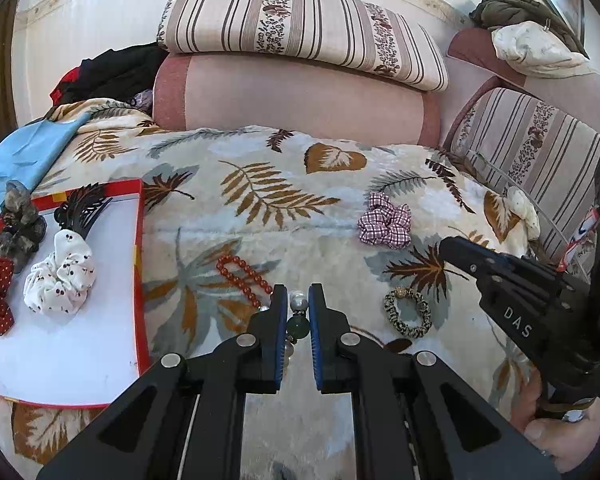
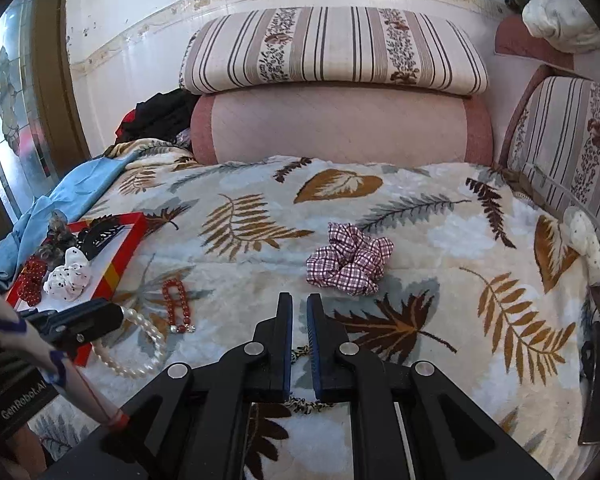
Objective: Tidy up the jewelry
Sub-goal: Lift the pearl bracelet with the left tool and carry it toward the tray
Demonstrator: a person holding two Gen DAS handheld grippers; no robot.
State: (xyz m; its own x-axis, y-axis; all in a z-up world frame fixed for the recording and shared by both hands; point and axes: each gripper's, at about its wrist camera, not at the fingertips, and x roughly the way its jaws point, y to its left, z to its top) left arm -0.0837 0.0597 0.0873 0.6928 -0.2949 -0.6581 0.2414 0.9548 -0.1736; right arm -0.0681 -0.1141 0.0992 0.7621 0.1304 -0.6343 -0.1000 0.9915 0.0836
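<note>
My left gripper (image 1: 298,292) is shut on a pearl bracelet (image 1: 297,300) that also carries a dark green bead; in the right wrist view the bracelet (image 2: 140,356) hangs from the left gripper (image 2: 118,314) over the blanket beside the tray. My right gripper (image 2: 299,300) is shut with nothing in it. It hovers above a leopard-print scrunchie (image 1: 407,312), which lies on the blanket apart from the right gripper (image 1: 446,246). A red bead bracelet (image 1: 242,280) lies near the tray. A red-checked scrunchie (image 2: 348,260) sits farther back.
A white tray with a red rim (image 1: 140,260) at the left holds a white dotted scrunchie (image 1: 60,276), a red one, a grey one and a black hair clip (image 1: 80,208). Another white scrunchie (image 2: 584,244) lies at the bed's right edge. Cushions stand behind.
</note>
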